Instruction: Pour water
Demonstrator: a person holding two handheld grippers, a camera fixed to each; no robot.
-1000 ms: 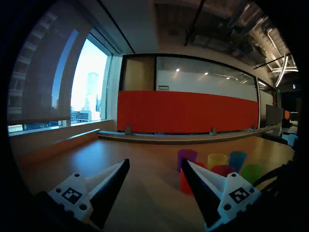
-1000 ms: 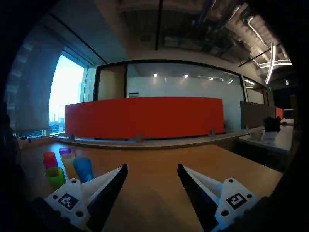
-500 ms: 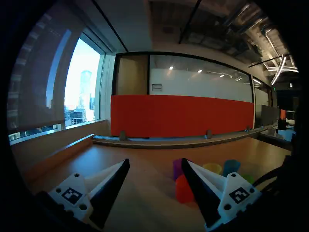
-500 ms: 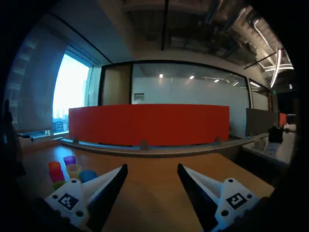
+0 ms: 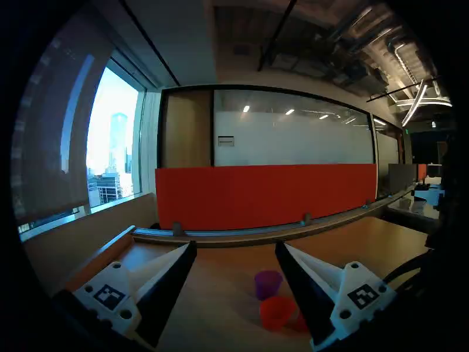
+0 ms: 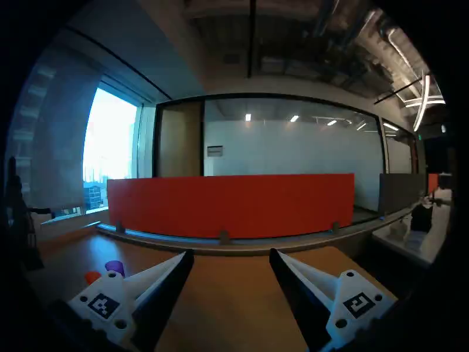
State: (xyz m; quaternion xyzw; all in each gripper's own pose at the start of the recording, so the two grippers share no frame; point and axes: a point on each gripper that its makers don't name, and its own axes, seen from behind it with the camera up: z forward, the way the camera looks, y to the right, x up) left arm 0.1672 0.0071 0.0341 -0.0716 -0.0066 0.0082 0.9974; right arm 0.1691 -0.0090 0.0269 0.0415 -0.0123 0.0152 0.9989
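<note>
Both pairs of jaws stand apart and empty: the left gripper (image 5: 234, 246) and the right gripper (image 6: 230, 253) hang above the wooden worktop (image 5: 223, 293), facing the far red partition (image 5: 264, 196). The purple cup (image 5: 268, 284) stands upright on the worktop ahead of the left gripper, a little right of its centre line. The orange cup (image 5: 277, 312) stands nearer, just beside it and partly behind the right finger. In the right gripper view both cups sit low at the left. They look like light, smooth, thin-walled plastic tumblers that tip or slide easily and give under a hard squeeze, so a gentle hold across the wall at mid-height, below the rim, seems best. Whether either holds water I cannot tell. A second ago the cluster sat higher in both views, with yellow, blue and green cups alongside; both cameras have since tilted up, so the cups have sunk toward the lower edge.
</note>
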